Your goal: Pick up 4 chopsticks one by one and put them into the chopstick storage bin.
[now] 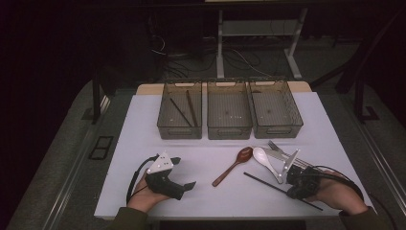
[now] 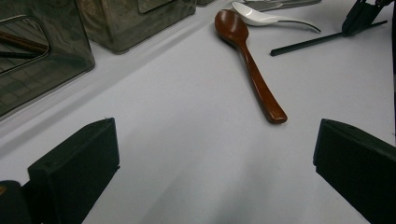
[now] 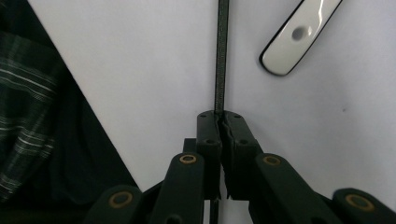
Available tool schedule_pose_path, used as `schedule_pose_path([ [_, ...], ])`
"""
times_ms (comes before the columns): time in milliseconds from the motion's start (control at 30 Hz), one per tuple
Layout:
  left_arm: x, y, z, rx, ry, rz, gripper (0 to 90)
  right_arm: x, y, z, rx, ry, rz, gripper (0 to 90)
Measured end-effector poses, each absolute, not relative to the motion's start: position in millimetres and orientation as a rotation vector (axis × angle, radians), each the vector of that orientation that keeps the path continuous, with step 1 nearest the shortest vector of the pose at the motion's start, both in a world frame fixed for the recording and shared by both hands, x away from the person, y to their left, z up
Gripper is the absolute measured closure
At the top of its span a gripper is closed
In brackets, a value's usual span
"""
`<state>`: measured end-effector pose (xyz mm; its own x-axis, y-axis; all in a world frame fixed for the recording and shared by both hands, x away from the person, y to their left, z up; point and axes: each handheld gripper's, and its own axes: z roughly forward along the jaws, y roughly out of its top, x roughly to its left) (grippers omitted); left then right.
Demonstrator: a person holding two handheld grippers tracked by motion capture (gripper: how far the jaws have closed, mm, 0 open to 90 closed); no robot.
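My right gripper [image 1: 293, 191] [image 3: 220, 115] rests low on the white table near its front right and is shut on a thin black chopstick [image 1: 268, 184] [image 3: 221, 56], which lies flat and runs out ahead of the jaws. The chopstick [image 2: 317, 42] also crosses the far top right of the left gripper view. My left gripper [image 1: 184, 173] [image 2: 215, 128] sits at the front left, open, with bare table between its jaws. A brown wooden spoon [image 1: 234, 165] [image 2: 252, 70] lies between the two grippers. A white ceramic spoon [image 1: 265, 160] [image 3: 299, 37] and a metal fork [image 1: 280, 151] lie just beyond the right gripper.
Three see-through bins stand in a row at the back: left [image 1: 180, 130], middle [image 1: 229, 132], right [image 1: 277, 129]. The left bin holds two dark chopsticks [image 1: 184, 111]. The table's front edge runs close behind both hands, and a plaid sleeve [image 3: 23, 116] shows past it.
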<state>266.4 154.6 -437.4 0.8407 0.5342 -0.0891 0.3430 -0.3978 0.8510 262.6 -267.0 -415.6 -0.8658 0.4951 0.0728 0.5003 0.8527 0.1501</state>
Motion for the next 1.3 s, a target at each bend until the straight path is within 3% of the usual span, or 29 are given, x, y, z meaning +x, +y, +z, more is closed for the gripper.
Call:
schedule_pose_path([
  [633, 266.4, 154.5, -437.4, 2.025, 0.645, 0.243, 0.0, 268.6, -284.9, -393.4, -0.881, -2.902, -0.75, 85.5],
  [1300, 267.0, 154.6, -437.6, 2.029, 0.644, 0.24, 0.0, 289.6, -285.4, -396.5, -1.035, -2.775, -1.187, 85.5],
])
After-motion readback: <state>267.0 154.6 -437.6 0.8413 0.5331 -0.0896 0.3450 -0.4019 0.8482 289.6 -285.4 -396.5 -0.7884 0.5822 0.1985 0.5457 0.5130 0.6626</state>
